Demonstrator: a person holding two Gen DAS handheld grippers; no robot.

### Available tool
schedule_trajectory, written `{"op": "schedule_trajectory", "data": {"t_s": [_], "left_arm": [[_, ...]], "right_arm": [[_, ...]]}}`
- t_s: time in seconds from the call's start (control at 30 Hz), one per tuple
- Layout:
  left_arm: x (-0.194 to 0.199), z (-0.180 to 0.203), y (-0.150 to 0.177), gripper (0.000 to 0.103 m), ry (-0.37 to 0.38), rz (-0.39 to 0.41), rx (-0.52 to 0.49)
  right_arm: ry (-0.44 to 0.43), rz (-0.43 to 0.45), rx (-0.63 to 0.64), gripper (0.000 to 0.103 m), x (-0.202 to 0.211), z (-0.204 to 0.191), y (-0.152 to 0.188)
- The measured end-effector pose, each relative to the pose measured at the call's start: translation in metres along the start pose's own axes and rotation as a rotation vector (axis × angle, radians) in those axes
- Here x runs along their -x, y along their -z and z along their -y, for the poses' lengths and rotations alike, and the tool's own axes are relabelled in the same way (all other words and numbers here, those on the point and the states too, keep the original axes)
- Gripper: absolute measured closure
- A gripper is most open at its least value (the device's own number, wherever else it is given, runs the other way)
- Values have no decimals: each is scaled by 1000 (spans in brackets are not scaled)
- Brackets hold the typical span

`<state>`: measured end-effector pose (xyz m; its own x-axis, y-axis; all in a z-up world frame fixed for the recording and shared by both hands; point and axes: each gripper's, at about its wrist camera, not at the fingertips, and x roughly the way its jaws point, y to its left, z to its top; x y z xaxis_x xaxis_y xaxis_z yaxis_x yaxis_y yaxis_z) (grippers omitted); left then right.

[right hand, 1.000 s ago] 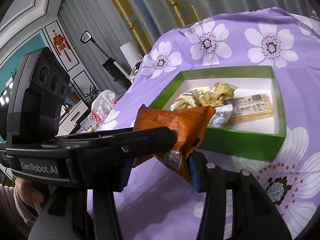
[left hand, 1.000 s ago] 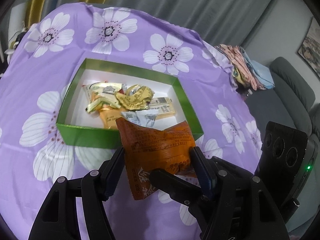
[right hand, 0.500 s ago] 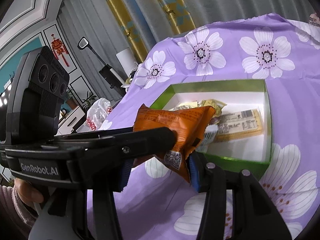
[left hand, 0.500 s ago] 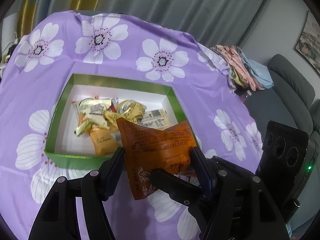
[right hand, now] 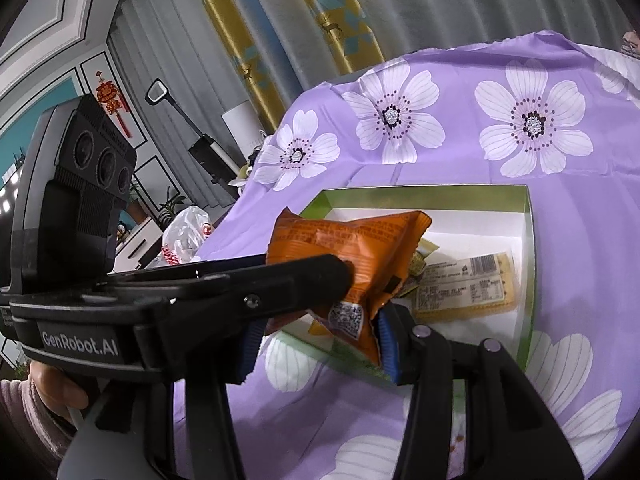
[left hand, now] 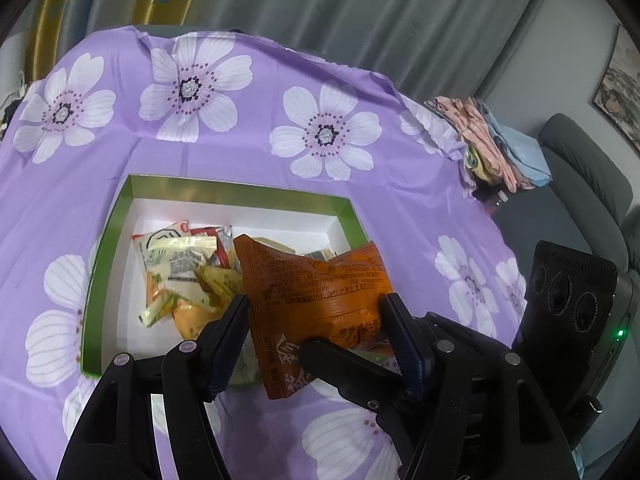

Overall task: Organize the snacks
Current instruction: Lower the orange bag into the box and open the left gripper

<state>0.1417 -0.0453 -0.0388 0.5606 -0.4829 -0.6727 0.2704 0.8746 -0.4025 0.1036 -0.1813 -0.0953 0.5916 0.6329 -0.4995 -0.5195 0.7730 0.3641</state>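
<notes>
Partly hidden | green box (left hand: 105,276) near wall | behind orange packet (left hand: 316,292) (both tools gripping)

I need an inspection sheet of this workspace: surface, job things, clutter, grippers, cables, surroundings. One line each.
Surface: purple floral tablecloth, wrinkled.
Job's things: green box holds several snack packets; orange snack packet is held at the box's near edge.
Clutter: folded cloths at the table's far right edge.
Grippers: left gripper and right gripper both clamp the orange packet.
Cables: nothing seen.
Surroundings: grey curtains, grey sofa, white plastic bag.
</notes>
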Motion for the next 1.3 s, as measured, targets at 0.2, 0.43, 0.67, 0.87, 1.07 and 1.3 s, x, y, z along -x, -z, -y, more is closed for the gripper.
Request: {"op": "schedule_trajectory", "data": {"t_s": [0.2,0.43,0.67,0.87,1.07,1.3], "left_arm": [[-13,-9,-8,35,5,-13,14],[-25,-19,-14,35,0,-27,24],[-37,-29,-18,35,-3,-45,33],[-46,-37,-19,34,0,-62,47],[-50,-39,-20,34,0,-64,45],[-51,-39,-20,34,-3,-66,46]], "right_arm": [[19,-17,3,54,-12,8,-6],[18,-35,-15,54,-27,15,-10],[22,-58,-36,54,-39,22,-12],[38,-83,-36,53,-49,26,-13],[48,-88,-38,53,-53,28,-14],[63,-99,-31,53,-57,28,-14]]}}
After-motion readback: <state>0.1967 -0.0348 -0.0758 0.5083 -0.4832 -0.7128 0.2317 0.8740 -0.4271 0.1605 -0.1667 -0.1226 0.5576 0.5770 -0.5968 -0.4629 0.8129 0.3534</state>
